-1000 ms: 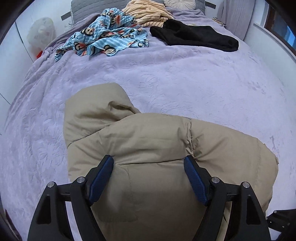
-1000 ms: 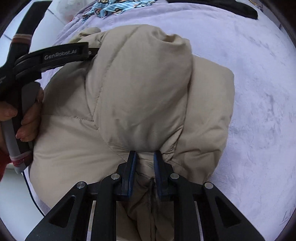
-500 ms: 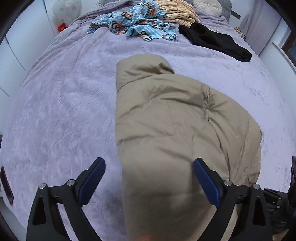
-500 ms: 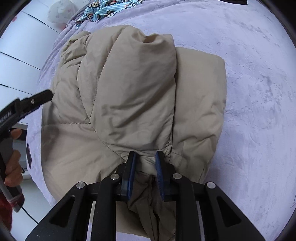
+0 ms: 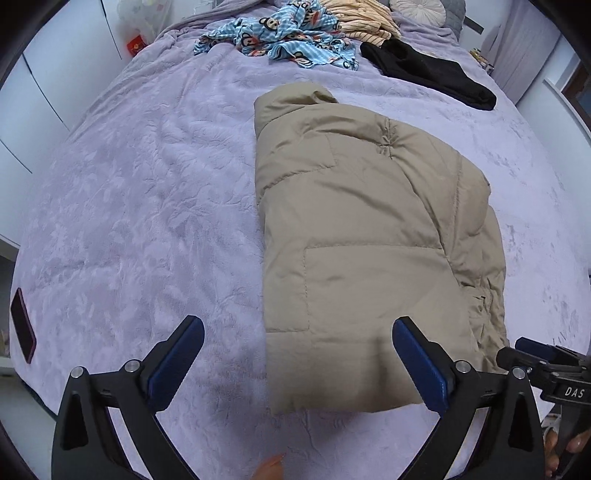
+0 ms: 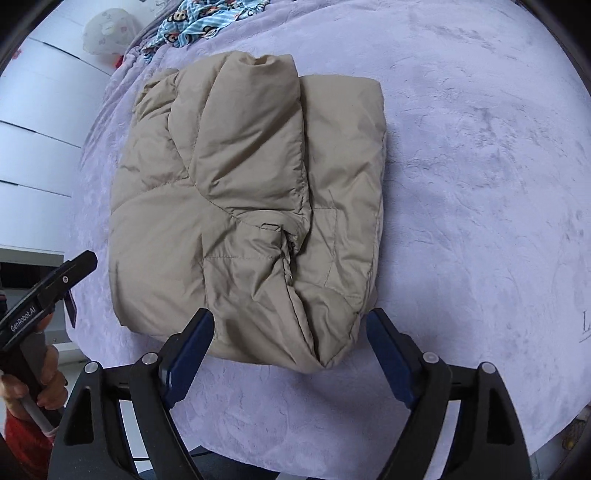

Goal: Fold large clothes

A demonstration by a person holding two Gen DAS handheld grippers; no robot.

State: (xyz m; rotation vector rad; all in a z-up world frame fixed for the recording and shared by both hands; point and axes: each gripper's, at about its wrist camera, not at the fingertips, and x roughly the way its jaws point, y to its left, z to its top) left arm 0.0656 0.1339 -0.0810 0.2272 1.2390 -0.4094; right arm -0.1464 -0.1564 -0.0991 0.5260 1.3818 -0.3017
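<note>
A beige padded jacket (image 5: pixel 362 236) lies folded into a thick rectangle on the lilac bedspread (image 5: pixel 140 206). It also shows in the right wrist view (image 6: pixel 251 206), with a sleeve folded on top. My left gripper (image 5: pixel 295 350) is open and empty, just above the jacket's near edge. My right gripper (image 6: pixel 290 343) is open and empty, its blue pads on either side of the jacket's near corner without holding it. The right gripper's tip shows in the left wrist view (image 5: pixel 546 363), and the left gripper shows in the right wrist view (image 6: pixel 48 291).
A blue monkey-print garment (image 5: pixel 288 37), a striped peach garment (image 5: pixel 362 18) and a black garment (image 5: pixel 432 72) lie at the far end of the bed. A dark phone (image 5: pixel 22 326) lies at the bed's left edge. White cupboards (image 6: pixel 33 147) stand to the left.
My right gripper has opened and let go of the jacket's edge, then drawn back. My left gripper has pulled back and to the left. The jacket now lies flat.
</note>
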